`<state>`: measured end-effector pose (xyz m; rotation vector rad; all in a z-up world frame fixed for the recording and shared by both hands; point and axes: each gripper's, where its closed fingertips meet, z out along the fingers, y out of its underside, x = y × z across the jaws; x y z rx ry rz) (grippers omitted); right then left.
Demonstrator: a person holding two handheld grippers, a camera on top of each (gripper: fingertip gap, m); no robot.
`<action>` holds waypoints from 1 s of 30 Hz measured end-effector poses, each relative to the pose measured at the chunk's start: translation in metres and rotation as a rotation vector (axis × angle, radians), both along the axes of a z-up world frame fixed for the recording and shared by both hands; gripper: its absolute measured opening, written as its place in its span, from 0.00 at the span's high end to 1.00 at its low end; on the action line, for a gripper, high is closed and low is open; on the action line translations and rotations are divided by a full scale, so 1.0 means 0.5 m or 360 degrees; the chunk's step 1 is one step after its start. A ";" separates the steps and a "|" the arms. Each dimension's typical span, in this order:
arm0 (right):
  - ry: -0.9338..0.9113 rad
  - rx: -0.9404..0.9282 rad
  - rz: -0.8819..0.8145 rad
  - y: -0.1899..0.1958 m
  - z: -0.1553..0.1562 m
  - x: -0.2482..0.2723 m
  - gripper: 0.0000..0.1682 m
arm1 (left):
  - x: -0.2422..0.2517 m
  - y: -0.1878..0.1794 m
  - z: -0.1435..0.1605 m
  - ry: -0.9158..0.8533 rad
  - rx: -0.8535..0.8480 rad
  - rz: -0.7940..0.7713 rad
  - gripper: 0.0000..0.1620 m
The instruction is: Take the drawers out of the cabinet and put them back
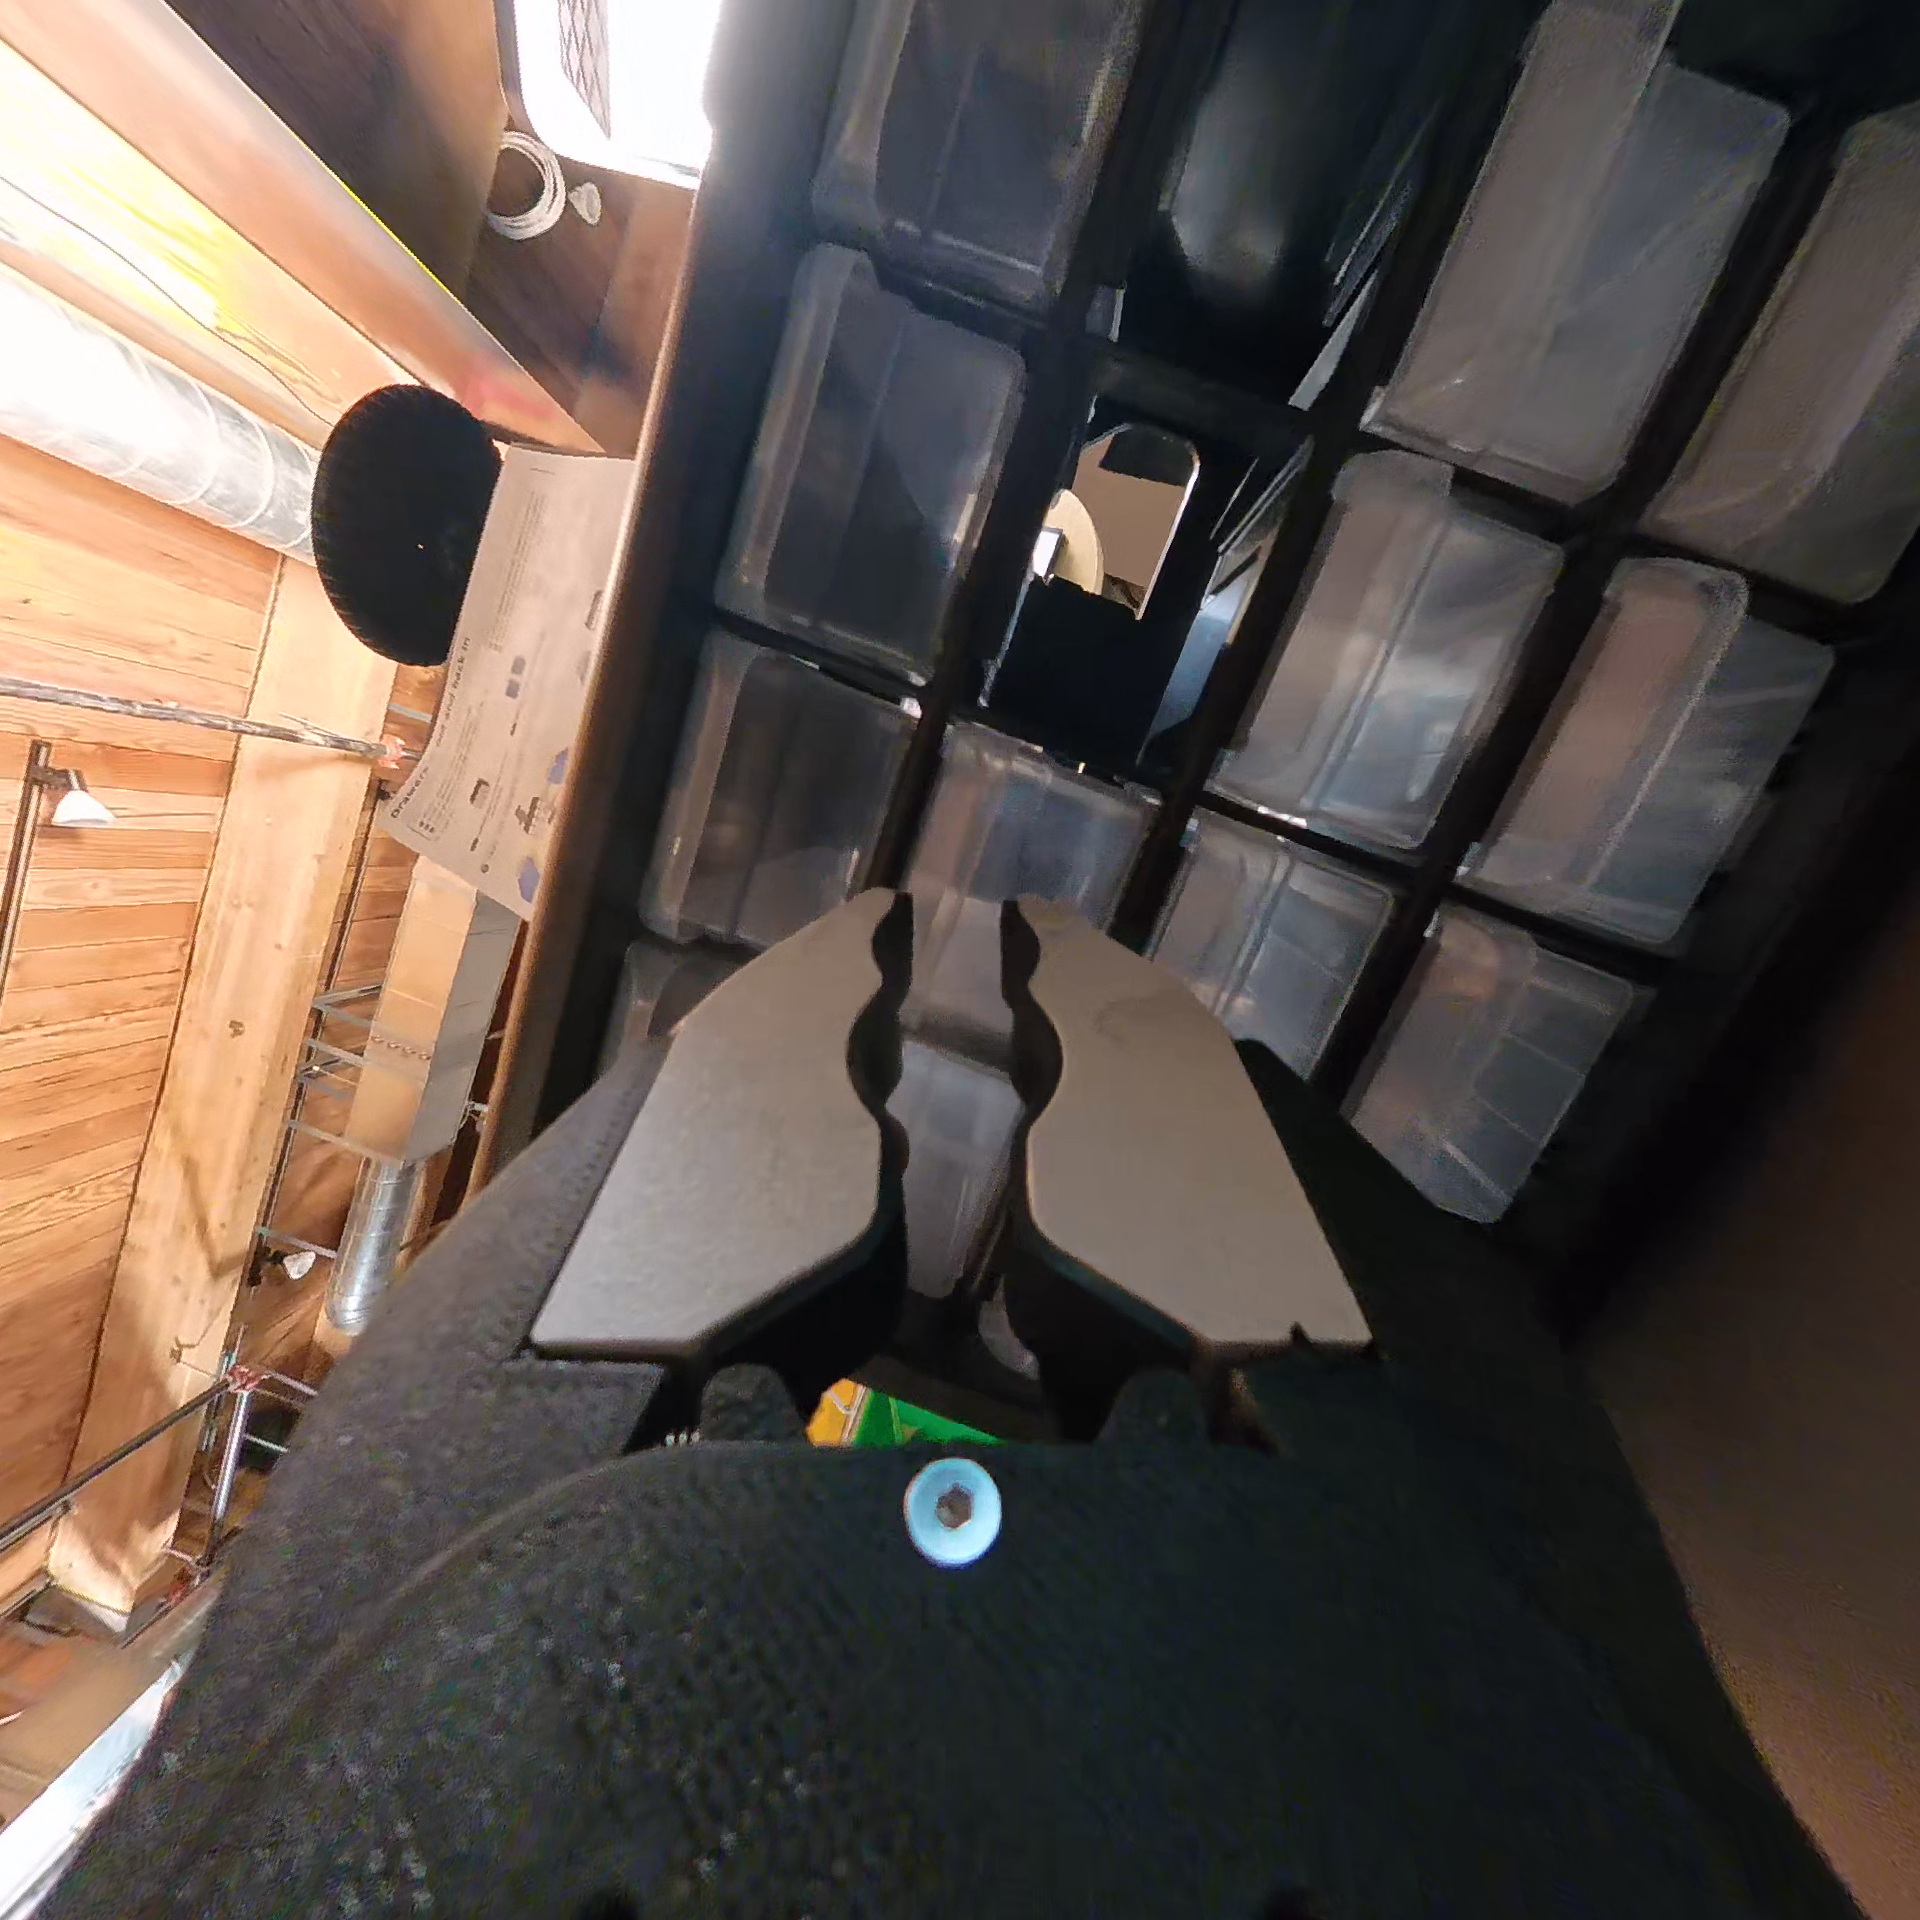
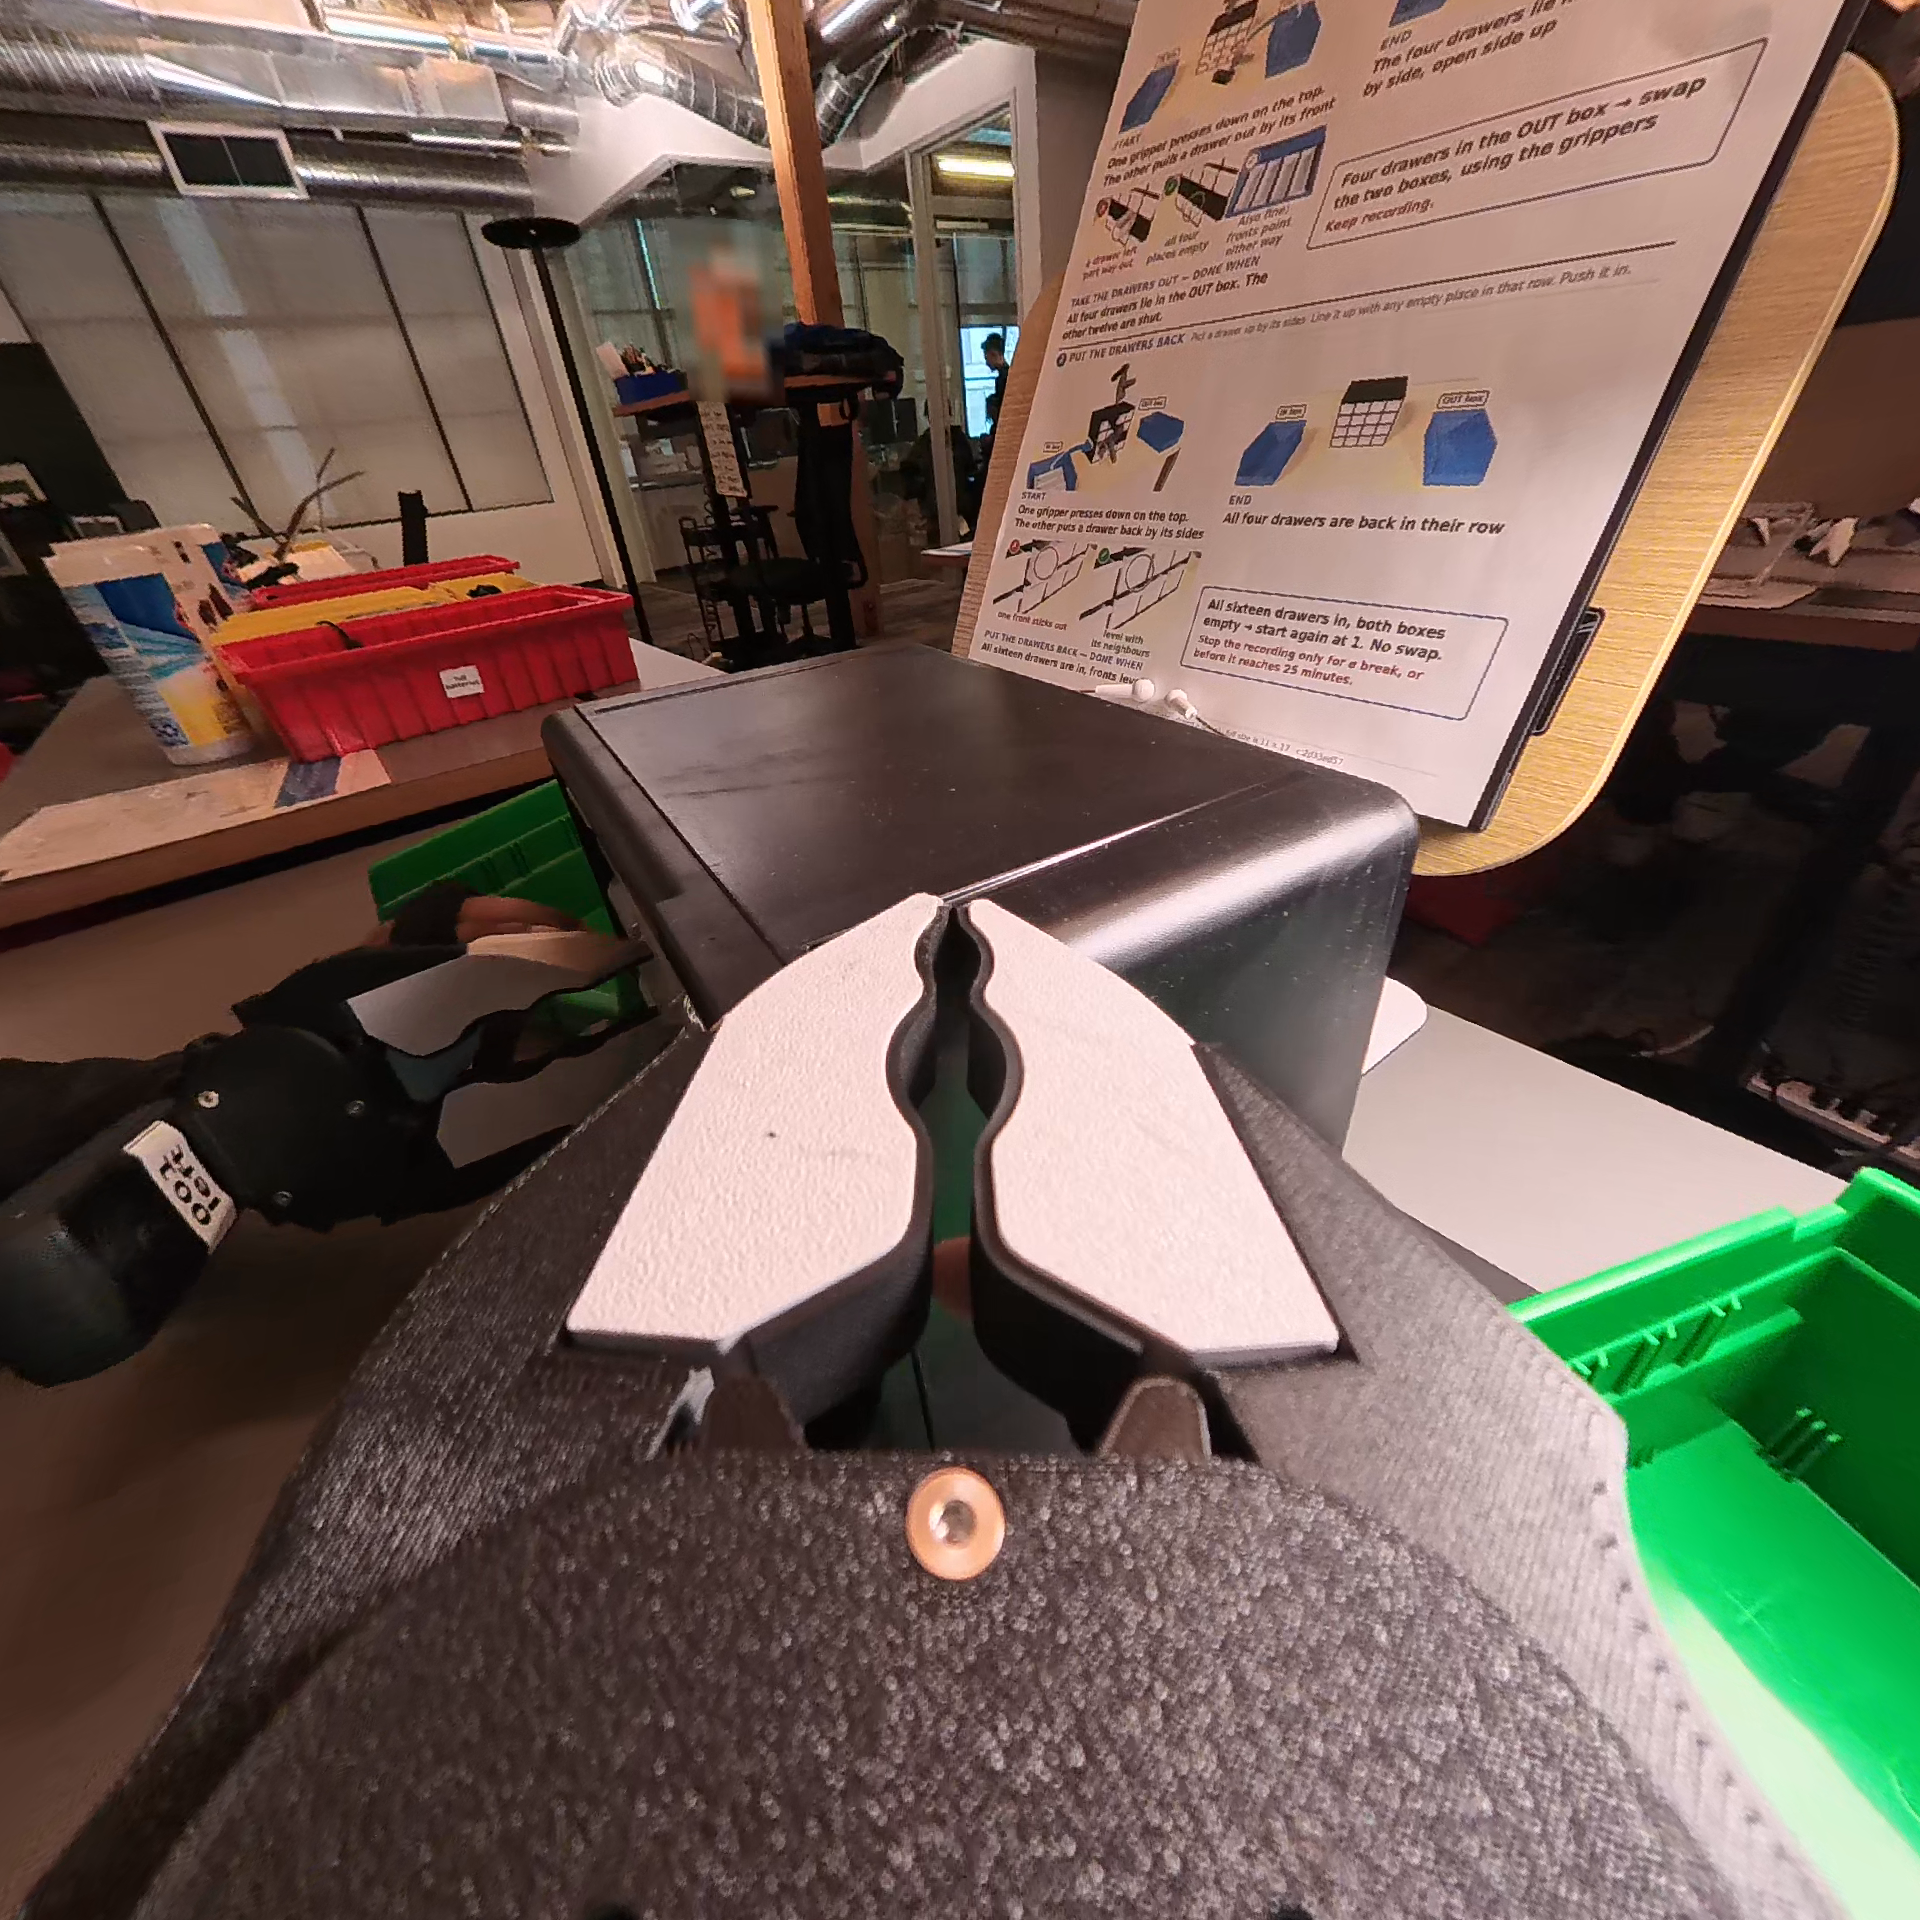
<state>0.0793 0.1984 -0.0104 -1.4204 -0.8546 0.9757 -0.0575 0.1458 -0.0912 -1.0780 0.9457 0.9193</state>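
The black cabinet (image 1: 644, 520) fills the left wrist view, which is rotated, with rows of clear plastic drawers. Two slots in one line, one (image 1: 1226, 156) and another (image 1: 1122, 561), stand empty. My left gripper (image 1: 956, 914) is closed on the front handle of a clear drawer (image 1: 1029, 821), whose plastic shows between the fingers. In the right wrist view my right gripper (image 2: 951, 909) is shut and empty, its tips resting on the front edge of the cabinet top (image 2: 935, 769). The left gripper (image 2: 613, 971) shows there at the cabinet's front, low on the left.
A green bin (image 2: 1766, 1455) sits on the table right of the cabinet, and another green bin (image 2: 499, 852) sits left of it, behind the left gripper. An instruction board (image 2: 1351, 416) leans behind the cabinet. Red bins (image 2: 416, 665) and a wipes tub (image 2: 156, 644) stand on a far table.
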 end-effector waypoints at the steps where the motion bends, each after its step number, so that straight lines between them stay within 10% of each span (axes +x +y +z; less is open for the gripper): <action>1: -0.0002 0.0001 -0.0003 0.000 0.000 0.000 1.00 | 0.000 0.004 0.003 -0.0001 0.0007 0.0008 0.91; 12: -0.0007 0.0005 -0.0007 0.000 0.000 0.000 1.00 | -0.015 -0.066 0.049 -0.0518 -0.0508 -0.0302 0.88; 18: 0.0008 -0.0013 0.0012 0.001 0.000 0.000 1.00 | -0.264 -0.048 0.139 -0.0855 -0.0719 -0.0066 0.86; 30: 0.0023 -0.0020 0.0022 0.001 0.000 -0.001 1.00 | -0.695 -0.025 -0.190 -0.0142 -0.1972 0.1193 0.77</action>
